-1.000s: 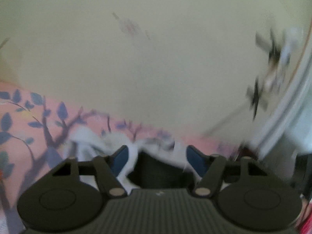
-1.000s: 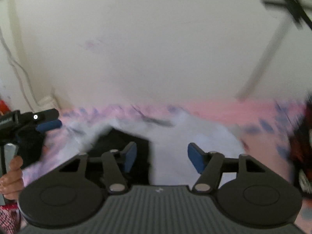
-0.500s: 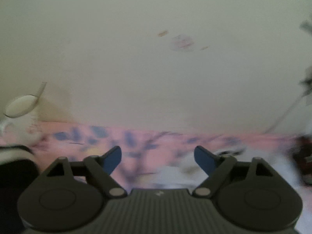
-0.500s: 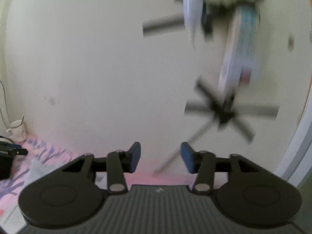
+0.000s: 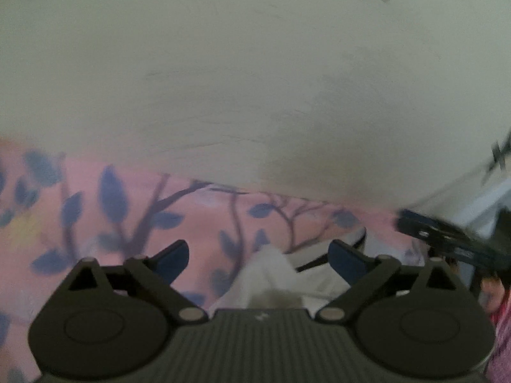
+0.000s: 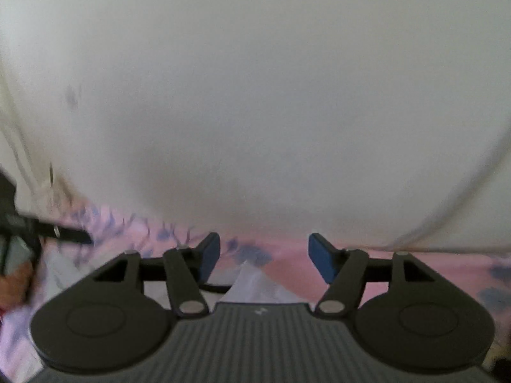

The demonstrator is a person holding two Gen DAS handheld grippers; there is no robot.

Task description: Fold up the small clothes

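Left tool (image 5: pixel 258 255) jaws just opening, white garment (image 5: pixel 271 274) below

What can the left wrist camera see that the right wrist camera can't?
Only the left wrist view shows clear purple branches and blue leaves printed on the sheet, with the right gripper at its right edge. Only the right wrist view shows the left gripper at its left edge. Both show the pink sheet, the pale wall, a white garment and open blue-padded grippers, whose jaws have just been opening on nothing.
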